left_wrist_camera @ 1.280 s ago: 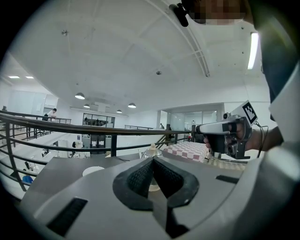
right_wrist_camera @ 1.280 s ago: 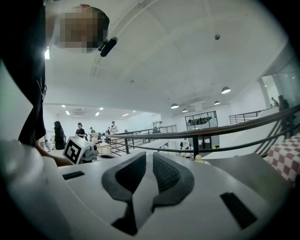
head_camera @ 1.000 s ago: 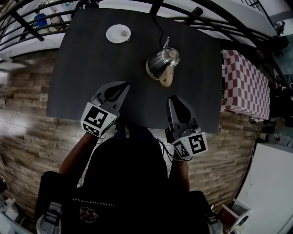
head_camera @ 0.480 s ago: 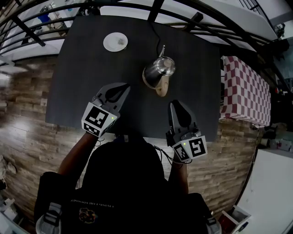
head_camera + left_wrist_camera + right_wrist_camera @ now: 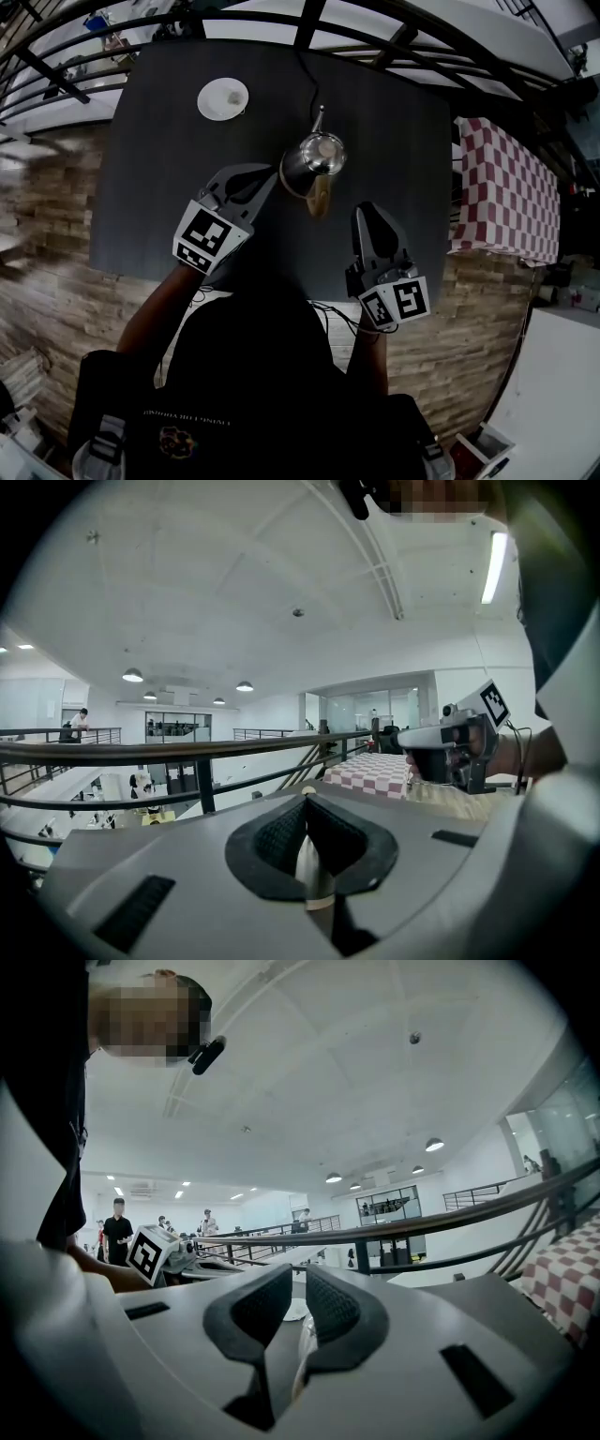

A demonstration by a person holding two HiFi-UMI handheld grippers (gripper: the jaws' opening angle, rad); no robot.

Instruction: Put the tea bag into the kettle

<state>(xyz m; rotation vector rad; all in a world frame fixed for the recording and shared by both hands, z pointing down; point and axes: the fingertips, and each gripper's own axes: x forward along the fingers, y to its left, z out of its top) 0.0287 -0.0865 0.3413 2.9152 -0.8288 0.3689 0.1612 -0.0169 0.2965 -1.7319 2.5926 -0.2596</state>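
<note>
Left tongs reach forward, pressed together, tips just beside the kettle mid-frame. Right tongs, lower right, stand narrowly parted and empty. The faint tea bag lies on the plate, upper left of the tabletop.

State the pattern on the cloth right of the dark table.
The cloth has red-and-white checks, clearest in the head view.

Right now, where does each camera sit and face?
Head view: on the head, steeply down at table, kettle, plate; arms, left gripper, right gripper show.
Left gripper view: level past its shut jaws toward railing; right gripper shows.
Right gripper view: past parted jaws toward plate; left gripper shows.
Both gripper views share railing, checkered cloth.
</note>
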